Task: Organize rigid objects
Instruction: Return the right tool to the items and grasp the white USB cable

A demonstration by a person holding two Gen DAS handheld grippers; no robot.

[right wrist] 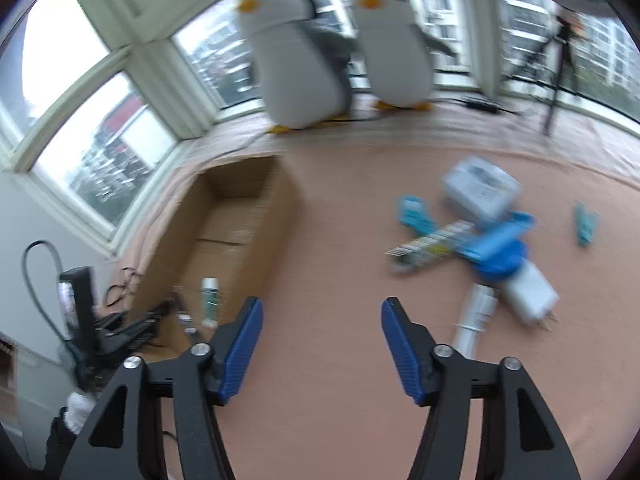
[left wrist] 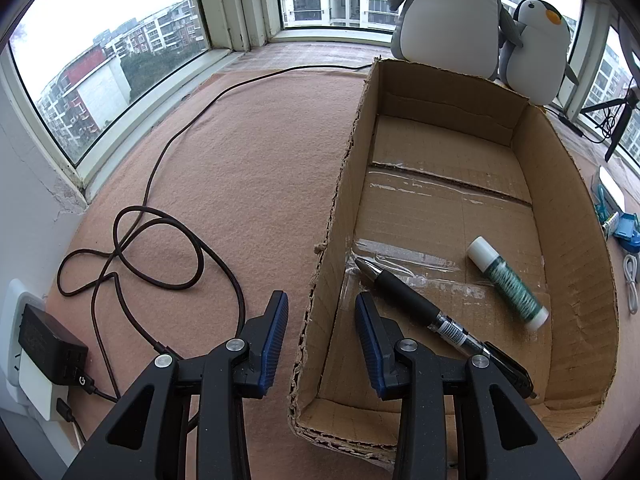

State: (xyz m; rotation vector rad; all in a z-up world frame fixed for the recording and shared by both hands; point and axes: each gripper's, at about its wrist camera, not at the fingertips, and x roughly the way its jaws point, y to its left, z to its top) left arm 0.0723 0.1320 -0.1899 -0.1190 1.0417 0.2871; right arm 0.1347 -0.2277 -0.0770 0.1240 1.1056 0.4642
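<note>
Blue-padded fingers of the left gripper stand narrow, one on each side of the cardboard box's near left wall; whether they press on it I cannot tell. Inside the box lie a black pen and a glue stick, apart. Over the pink bench, the right gripper has its fingers wide and empty, near a white charger.

blurred: right-wrist view, blue items | cut off: big penguin's head
</note>
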